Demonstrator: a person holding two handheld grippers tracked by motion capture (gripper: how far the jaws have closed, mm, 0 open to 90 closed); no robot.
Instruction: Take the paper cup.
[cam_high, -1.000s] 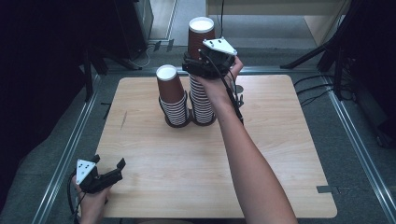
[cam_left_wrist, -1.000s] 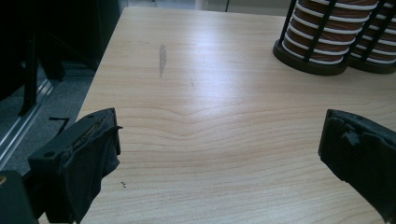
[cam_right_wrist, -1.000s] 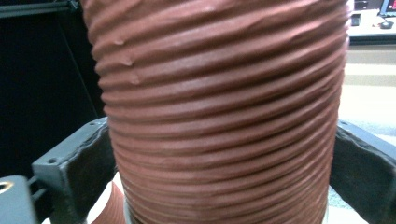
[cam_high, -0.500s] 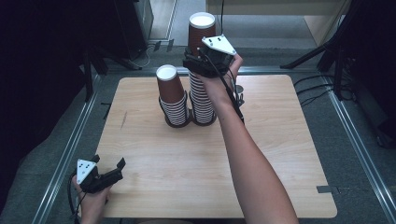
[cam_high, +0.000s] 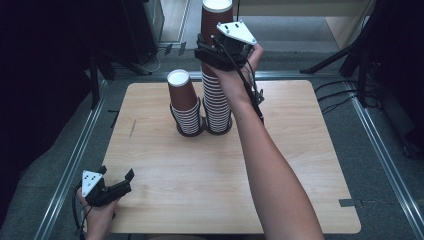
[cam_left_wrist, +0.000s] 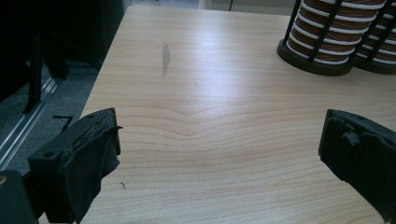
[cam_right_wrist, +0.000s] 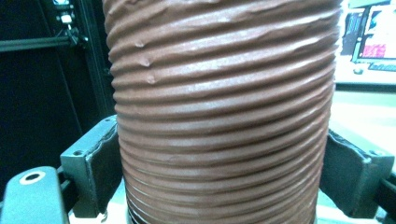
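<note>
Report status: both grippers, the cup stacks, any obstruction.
Right gripper shut on top cup of the taller stack. Left gripper open, idle at near table corner. Shorter stack touching alongside; nothing else close.

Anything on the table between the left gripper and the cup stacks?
No. In the high view, bare wood separates the left gripper from the shorter cup stack; the left gripper view shows the same bare table.

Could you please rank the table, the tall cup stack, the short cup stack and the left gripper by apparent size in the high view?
1. table
2. tall cup stack
3. short cup stack
4. left gripper, though it sits nearer the camera
</note>
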